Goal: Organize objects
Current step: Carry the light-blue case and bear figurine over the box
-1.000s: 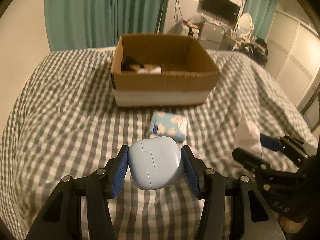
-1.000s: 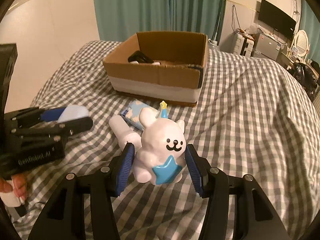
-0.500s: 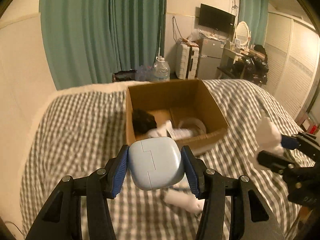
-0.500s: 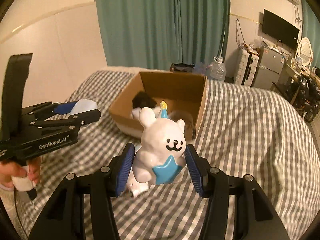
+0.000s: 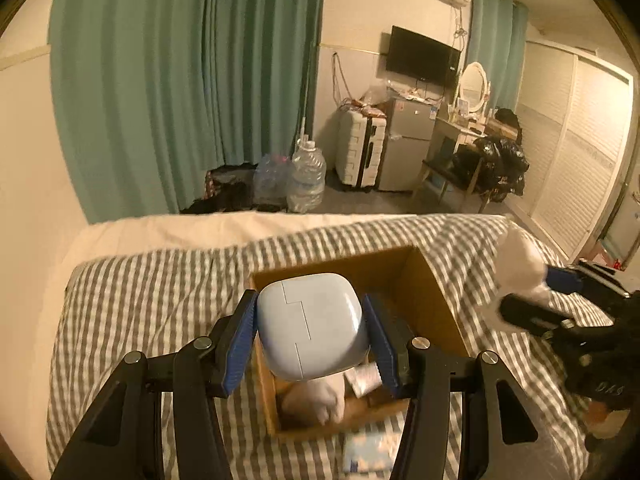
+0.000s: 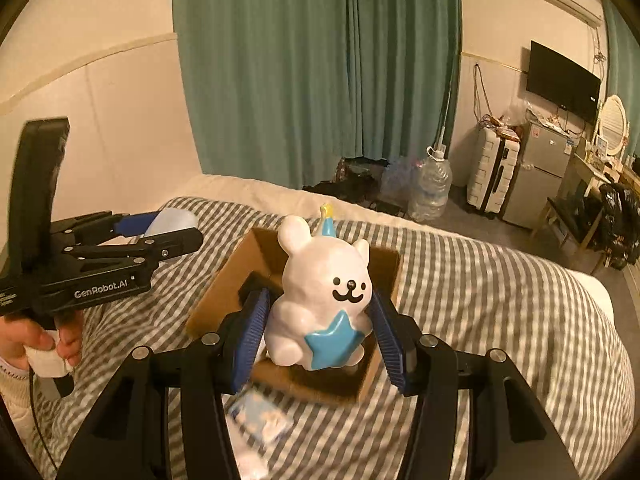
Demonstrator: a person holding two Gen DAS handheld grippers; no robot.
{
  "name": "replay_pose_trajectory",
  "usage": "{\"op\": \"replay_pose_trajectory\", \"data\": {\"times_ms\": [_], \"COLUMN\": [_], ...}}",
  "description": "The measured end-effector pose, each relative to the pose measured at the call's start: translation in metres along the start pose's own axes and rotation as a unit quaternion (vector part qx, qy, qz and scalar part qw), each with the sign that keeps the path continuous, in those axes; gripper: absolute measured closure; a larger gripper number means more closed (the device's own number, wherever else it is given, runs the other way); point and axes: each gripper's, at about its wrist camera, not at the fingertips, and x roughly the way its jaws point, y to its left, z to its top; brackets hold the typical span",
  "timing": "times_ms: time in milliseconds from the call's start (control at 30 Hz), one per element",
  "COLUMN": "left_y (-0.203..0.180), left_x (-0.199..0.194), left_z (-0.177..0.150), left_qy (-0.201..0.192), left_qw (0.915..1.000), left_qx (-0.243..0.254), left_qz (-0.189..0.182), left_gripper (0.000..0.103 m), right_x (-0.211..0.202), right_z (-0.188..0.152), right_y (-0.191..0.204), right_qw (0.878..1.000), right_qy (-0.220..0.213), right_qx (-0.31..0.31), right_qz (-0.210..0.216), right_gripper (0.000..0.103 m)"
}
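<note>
Now the left claw point(image 5: 310, 334) grips a pale blue case point(image 5: 310, 326) and the right claw point(image 6: 318, 332) clamps a white bear figurine point(image 6: 324, 296), both hanging over the cardboard box point(image 5: 434, 292) on the checked bed point(image 6: 480, 288). Best lower each well inside before letting go; a tissue pack point(image 6: 260, 416) lies at six o'clock of the box.

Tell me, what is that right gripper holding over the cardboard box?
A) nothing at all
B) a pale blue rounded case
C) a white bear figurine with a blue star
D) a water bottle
C: in the right wrist view, the right gripper has its blue pads closed against the sides of the white bear figurine with a blue star on its front, above the cardboard box.
</note>
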Motion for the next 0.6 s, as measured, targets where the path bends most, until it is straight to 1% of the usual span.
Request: {"op": "replay_pose_trajectory", "data": {"times_ms": [100, 167, 233, 367, 500, 600], "left_y": [-0.002, -0.003, -0.004, -0.003, -0.004, -0.007], "left_x": [0.028, 0.046, 0.064, 0.103, 0.132, 0.147], "left_z": [0.007, 0.007, 0.004, -0.01, -0.026, -0.033], "left_qy": [0.008, 0.017, 0.027, 0.052, 0.066, 0.075], "left_qw": [0.9999, 0.9996, 0.9991, 0.9977, 0.997, 0.9964], "left_qx": [0.011, 0.023, 0.033, 0.044, 0.039, 0.037], "left_qz": [-0.002, 0.006, 0.005, -0.001, -0.01, -0.016], "left_gripper": [0.049, 0.049, 0.049, 0.049, 0.049, 0.049], "right_x": [0.032, 0.054, 0.071, 0.113, 0.139, 0.145], "right_z": [0.011, 0.014, 0.012, 0.003, -0.01, -0.017], "right_y": [-0.001, -0.003, -0.005, -0.013, -0.015, -0.015], "right_qw": [1.0, 1.0, 1.0, 0.999, 0.998, 0.998], "right_qy": [0.01, 0.015, 0.019, 0.041, 0.062, 0.065], "right_qx": [0.0, -0.004, -0.006, -0.007, -0.013, -0.021], "right_qz": [-0.003, -0.01, -0.011, -0.014, -0.014, -0.015], "right_gripper": [0.051, 0.051, 0.051, 0.051, 0.051, 0.051]}}
